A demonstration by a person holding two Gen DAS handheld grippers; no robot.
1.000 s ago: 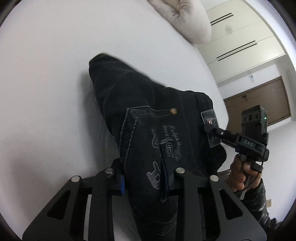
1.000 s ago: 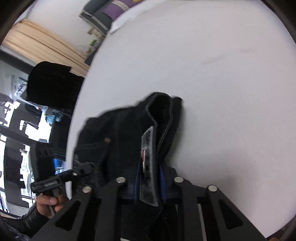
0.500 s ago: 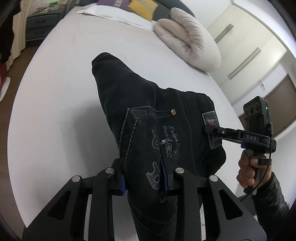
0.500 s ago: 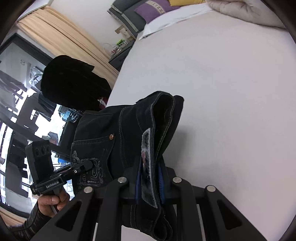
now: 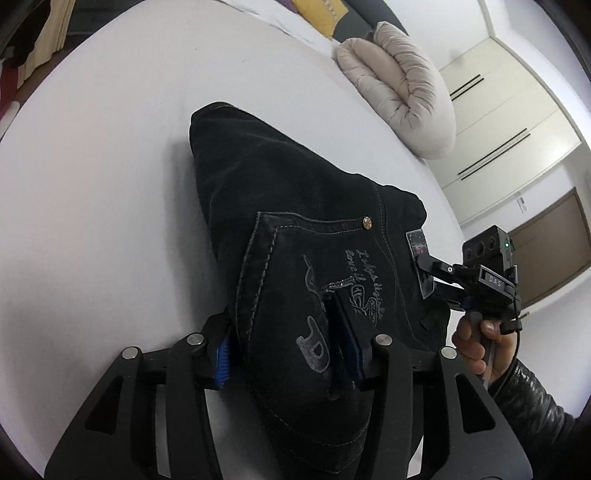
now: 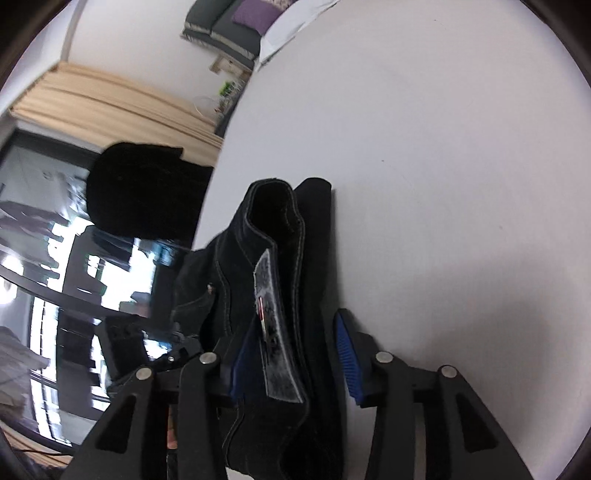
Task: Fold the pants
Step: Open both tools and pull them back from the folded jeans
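bed (image 5: pixel 110 155): a wide white sheet fills most of both wrist views; your pants lie on it, toward the near edge.
wardrobe (image 5: pixel 517 110): cream doors with dark slot handles, far right of the left wrist view, with a brown door below them.
curtain (image 6: pixel 103 107): beige, at the left of the right wrist view, above a dark window that is blurred.
duvet (image 5: pixel 402 96): a pale rolled bundle on the bed, well beyond the pants.
pillows (image 6: pixel 236 18): grey and purple at the head of the bed, far from your work.
pants (image 5: pixel 295 240): black denim, folded into a thick bundle resting on the bed; the back pocket with grey stitching faces up in the left wrist view, and the waistband edge with its grey patch shows in the right wrist view.
left gripper (image 5: pixel 286 332): your jaws are opening here, with the pocket end of the pants between them; the blue pad on the left side sits beside the fabric, and the right finger lies over the pocket embroidery.
right gripper (image 6: pixel 295 354): your jaws are opening, with the waistband and patch between them; a clear gap shows between the right blue pad and the denim.
right hand (image 5: pixel 476 343): wrapped round the gripper handle, black sleeve behind it.
pocket rivet (image 5: pixel 366 222): a small metal stud at the pocket's upper corner.
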